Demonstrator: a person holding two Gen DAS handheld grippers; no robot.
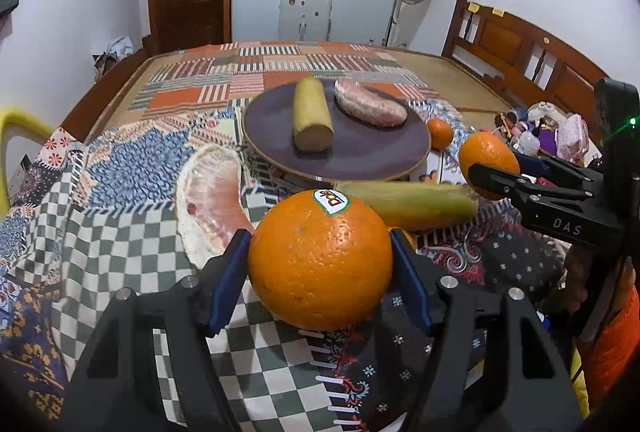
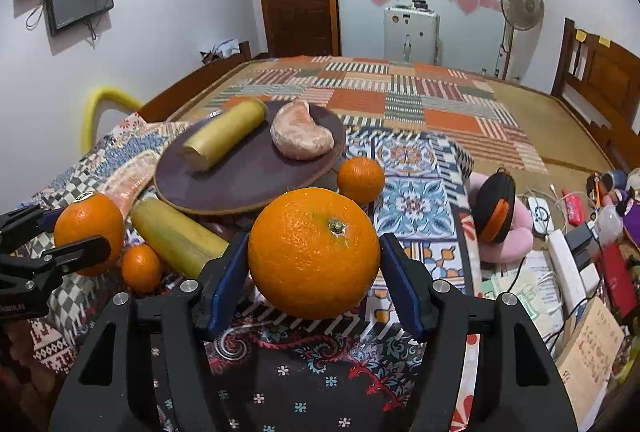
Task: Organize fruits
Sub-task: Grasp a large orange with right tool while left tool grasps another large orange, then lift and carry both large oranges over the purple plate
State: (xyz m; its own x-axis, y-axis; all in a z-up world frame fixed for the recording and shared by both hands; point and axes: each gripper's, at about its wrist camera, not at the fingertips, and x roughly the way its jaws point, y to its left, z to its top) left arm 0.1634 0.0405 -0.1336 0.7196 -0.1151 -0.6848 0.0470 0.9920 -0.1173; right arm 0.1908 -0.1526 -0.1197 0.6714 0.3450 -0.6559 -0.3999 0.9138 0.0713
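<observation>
Nearest: left claw [image 1: 320, 260] clamped on a stickered orange [image 1: 320, 260], blue pads pressing both sides, above the patchwork bedspread [image 1: 120, 264]. Right claw [image 2: 314, 256] likewise clenched on a second orange [image 2: 314, 252], stem end up. Just beyond: one corn cob [image 2: 176, 238] and one pomelo segment [image 1: 214, 191] lying on the bedspread, plus two small mandarins [image 2: 141, 267] [image 2: 361, 179]. Farther: one dark round tray [image 2: 248, 175] carrying one more corn cob [image 2: 224, 139] and one more pomelo segment [image 2: 300, 135]. Farthest: a standing fan [image 2: 522, 1].
</observation>
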